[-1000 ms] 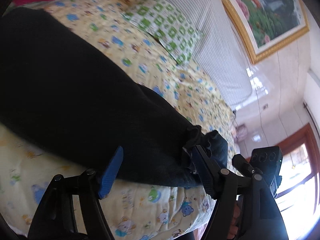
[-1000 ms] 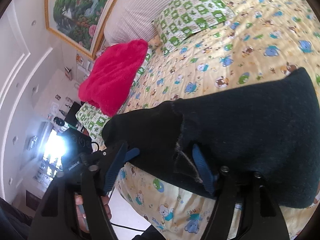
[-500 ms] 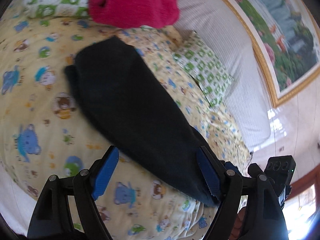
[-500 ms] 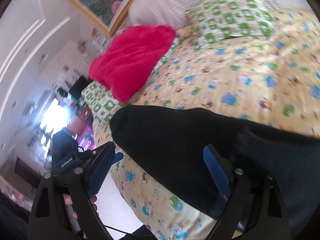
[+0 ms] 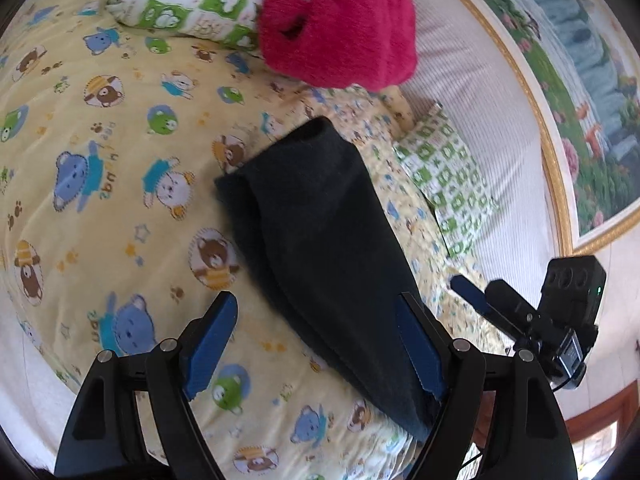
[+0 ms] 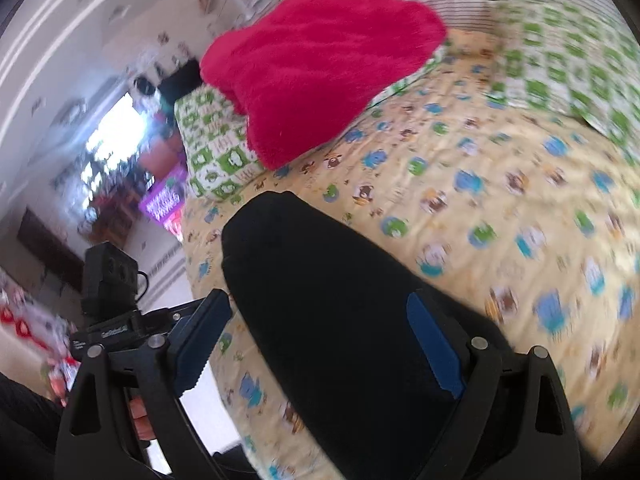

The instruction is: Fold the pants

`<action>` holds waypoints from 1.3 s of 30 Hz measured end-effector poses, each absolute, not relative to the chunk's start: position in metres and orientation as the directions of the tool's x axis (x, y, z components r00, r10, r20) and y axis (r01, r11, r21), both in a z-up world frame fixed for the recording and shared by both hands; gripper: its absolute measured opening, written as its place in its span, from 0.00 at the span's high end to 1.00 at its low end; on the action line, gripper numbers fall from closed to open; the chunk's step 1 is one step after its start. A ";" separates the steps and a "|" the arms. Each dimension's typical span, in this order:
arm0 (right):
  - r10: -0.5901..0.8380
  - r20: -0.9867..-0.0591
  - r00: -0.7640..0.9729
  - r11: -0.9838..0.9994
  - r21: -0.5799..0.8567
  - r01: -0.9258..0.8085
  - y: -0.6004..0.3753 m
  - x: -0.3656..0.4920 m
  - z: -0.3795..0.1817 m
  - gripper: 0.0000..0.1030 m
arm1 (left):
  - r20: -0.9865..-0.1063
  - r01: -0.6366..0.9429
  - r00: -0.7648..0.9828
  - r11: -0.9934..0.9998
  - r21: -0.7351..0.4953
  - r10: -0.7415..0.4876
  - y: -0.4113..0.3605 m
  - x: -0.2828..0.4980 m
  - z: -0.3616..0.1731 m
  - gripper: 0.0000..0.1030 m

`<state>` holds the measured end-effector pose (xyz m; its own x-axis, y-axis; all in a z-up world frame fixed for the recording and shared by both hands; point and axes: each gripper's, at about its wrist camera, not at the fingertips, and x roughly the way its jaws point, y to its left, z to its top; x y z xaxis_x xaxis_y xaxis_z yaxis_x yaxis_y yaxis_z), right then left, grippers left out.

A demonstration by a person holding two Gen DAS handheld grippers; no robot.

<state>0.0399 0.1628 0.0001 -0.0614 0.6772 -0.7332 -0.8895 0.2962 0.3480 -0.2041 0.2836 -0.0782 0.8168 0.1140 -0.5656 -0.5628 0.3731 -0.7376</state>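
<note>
The black pants point(image 5: 320, 240) lie folded in a long strip on the yellow cartoon-print bedsheet point(image 5: 100, 200). They also show in the right wrist view point(image 6: 332, 320). My left gripper point(image 5: 320, 344) is open and empty, raised above the near end of the pants. My right gripper point(image 6: 320, 336) is open and empty, raised above the pants too. The right gripper's blue fingertip point(image 5: 468, 294) shows at the right in the left wrist view. The left gripper point(image 6: 112, 320) shows at the left in the right wrist view.
A pink fluffy blanket point(image 5: 340, 20) lies on green-checked pillows point(image 5: 180, 0) at the head of the bed. Another green-checked pillow point(image 5: 444, 184) leans on the striped headboard point(image 5: 480, 100). A framed painting point(image 5: 580, 80) hangs above. The bed's edge point(image 6: 224, 360) is near.
Both grippers have let go of the pants and pulled back and up. The pants now lie flat on the bed, farther from both cameras.
</note>
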 end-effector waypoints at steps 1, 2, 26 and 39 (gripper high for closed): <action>0.670 -0.738 -0.073 0.280 0.343 -0.897 0.173 0.041 0.000 0.12 | -0.566 -0.564 0.817 0.369 -0.739 0.115 0.285 -0.204 -0.078 0.22; 0.667 -0.740 -0.087 0.266 0.345 -0.900 0.179 0.042 -0.001 0.12 | -0.564 -0.563 0.818 0.365 -0.742 0.115 0.288 -0.204 -0.079 0.22; 0.434 -0.819 -0.375 0.059 0.442 -0.895 0.323 0.054 -0.063 0.44 | -0.567 -0.585 0.809 0.288 -0.758 0.153 0.317 -0.175 -0.090 0.25; 0.542 -0.756 -0.367 0.076 0.480 -0.874 0.289 0.058 -0.037 0.74 | -0.557 -0.563 0.819 0.390 -0.729 0.141 0.311 -0.162 -0.074 0.77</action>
<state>0.0575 0.2891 -0.0373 -0.3674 0.5419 -0.7559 -0.8741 0.0763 0.4797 -0.1622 0.3114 -0.0743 0.8188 0.1406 -0.5566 -0.5625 0.3904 -0.7288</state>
